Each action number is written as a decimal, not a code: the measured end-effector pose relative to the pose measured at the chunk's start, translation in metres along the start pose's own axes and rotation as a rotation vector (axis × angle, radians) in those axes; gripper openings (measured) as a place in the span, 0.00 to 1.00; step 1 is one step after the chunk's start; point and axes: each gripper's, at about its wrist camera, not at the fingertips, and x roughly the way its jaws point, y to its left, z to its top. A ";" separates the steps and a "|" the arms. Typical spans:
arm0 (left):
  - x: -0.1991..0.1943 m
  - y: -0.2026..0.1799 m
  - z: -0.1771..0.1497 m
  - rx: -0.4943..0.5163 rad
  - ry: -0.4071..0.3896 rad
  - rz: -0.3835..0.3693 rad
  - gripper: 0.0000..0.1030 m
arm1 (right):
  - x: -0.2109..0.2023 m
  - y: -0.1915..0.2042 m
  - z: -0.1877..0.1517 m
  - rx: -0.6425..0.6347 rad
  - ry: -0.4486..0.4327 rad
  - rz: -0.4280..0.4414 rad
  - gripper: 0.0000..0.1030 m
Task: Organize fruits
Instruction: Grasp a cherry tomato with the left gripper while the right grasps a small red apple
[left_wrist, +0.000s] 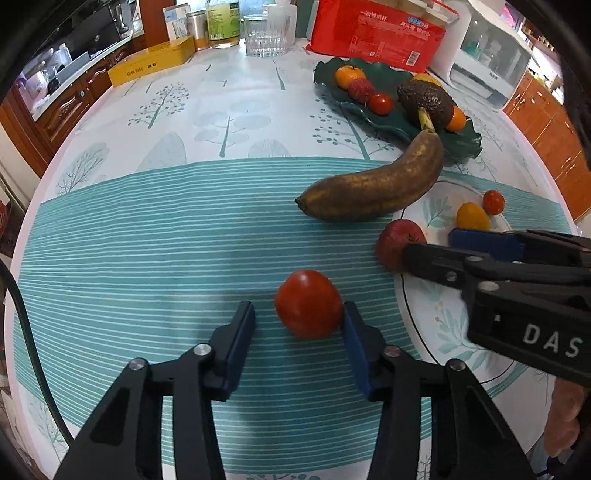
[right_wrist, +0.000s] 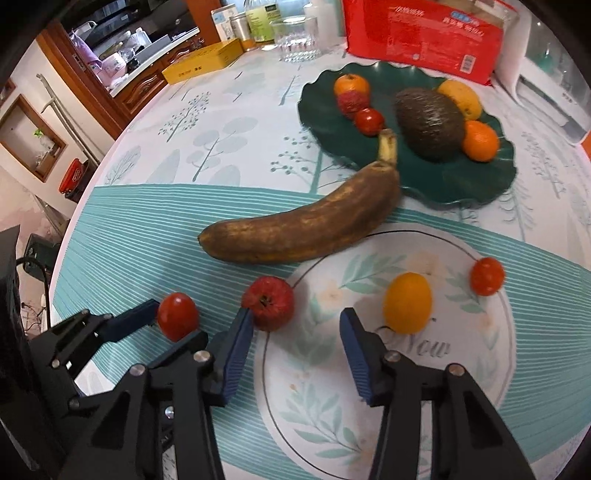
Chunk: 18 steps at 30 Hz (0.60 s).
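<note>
A red tomato (left_wrist: 308, 304) lies on the striped tablecloth between the fingers of my open left gripper (left_wrist: 299, 321), against the right pad; it also shows in the right wrist view (right_wrist: 178, 315). My right gripper (right_wrist: 295, 325) is open and empty over the white floral plate (right_wrist: 369, 406), with a small red apple (right_wrist: 269, 302) by its left finger and a yellow-orange fruit (right_wrist: 407, 302) ahead of its right finger. A small tomato (right_wrist: 487, 276) lies at the plate's far rim. A browned banana (right_wrist: 306, 229) lies between the plates, its stem over the green plate (right_wrist: 454, 184).
The green leaf plate holds an avocado (right_wrist: 430, 123), two oranges (right_wrist: 480, 142), a mango (right_wrist: 460, 98), a lychee (right_wrist: 352, 103) and a small tomato (right_wrist: 369, 121). Behind it stand a red packet (right_wrist: 424, 33), a glass (right_wrist: 295, 37), jars and a yellow box (right_wrist: 203, 61).
</note>
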 end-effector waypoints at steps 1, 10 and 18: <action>0.000 0.001 0.000 -0.004 0.000 -0.008 0.39 | 0.002 0.002 0.001 -0.005 0.002 0.007 0.47; -0.001 0.006 0.000 -0.020 -0.009 -0.022 0.33 | 0.016 0.017 0.005 -0.064 0.041 0.087 0.30; -0.003 0.011 -0.001 -0.045 -0.016 -0.021 0.32 | 0.013 0.012 0.002 -0.068 0.033 0.105 0.29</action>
